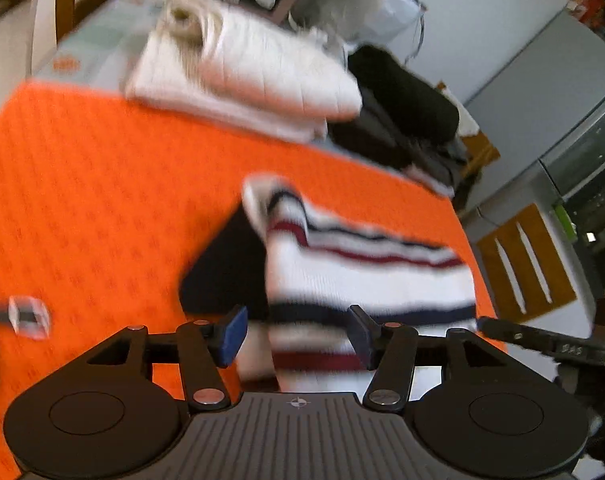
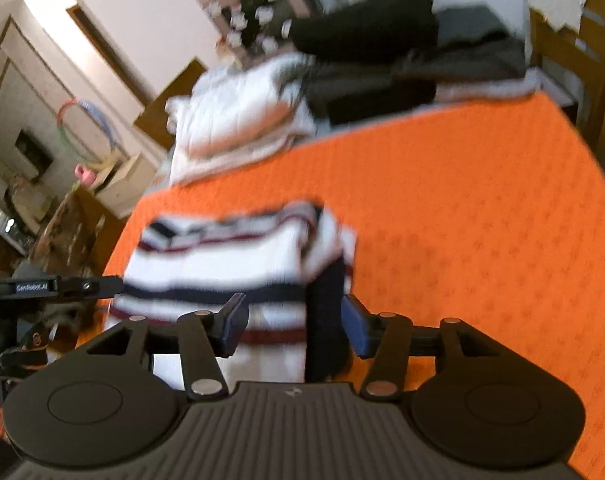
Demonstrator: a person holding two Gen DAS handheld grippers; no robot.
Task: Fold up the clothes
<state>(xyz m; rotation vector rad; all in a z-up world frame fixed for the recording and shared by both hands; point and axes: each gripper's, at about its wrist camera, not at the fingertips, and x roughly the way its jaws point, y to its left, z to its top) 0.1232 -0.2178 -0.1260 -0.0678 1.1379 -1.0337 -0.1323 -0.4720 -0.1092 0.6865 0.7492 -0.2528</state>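
Observation:
A folded white sweater with navy and dark red stripes point(image 1: 366, 276) lies on the orange cloth point(image 1: 102, 200), with a dark part showing at its left. My left gripper point(image 1: 298, 334) is open, its jaws spread over the sweater's near edge. In the right wrist view the same sweater point(image 2: 238, 264) lies ahead, with a dark panel point(image 2: 326, 320) at its right. My right gripper point(image 2: 294, 330) is open over the sweater's near edge. Both views are blurred by motion.
At the far edge of the orange cloth point(image 2: 482, 220) sits a stack of folded white garments point(image 1: 246, 76) and a pile of dark garments point(image 1: 402, 112). The other gripper shows at the right of the left view point(image 1: 542, 344) and at the left of the right view point(image 2: 50, 286).

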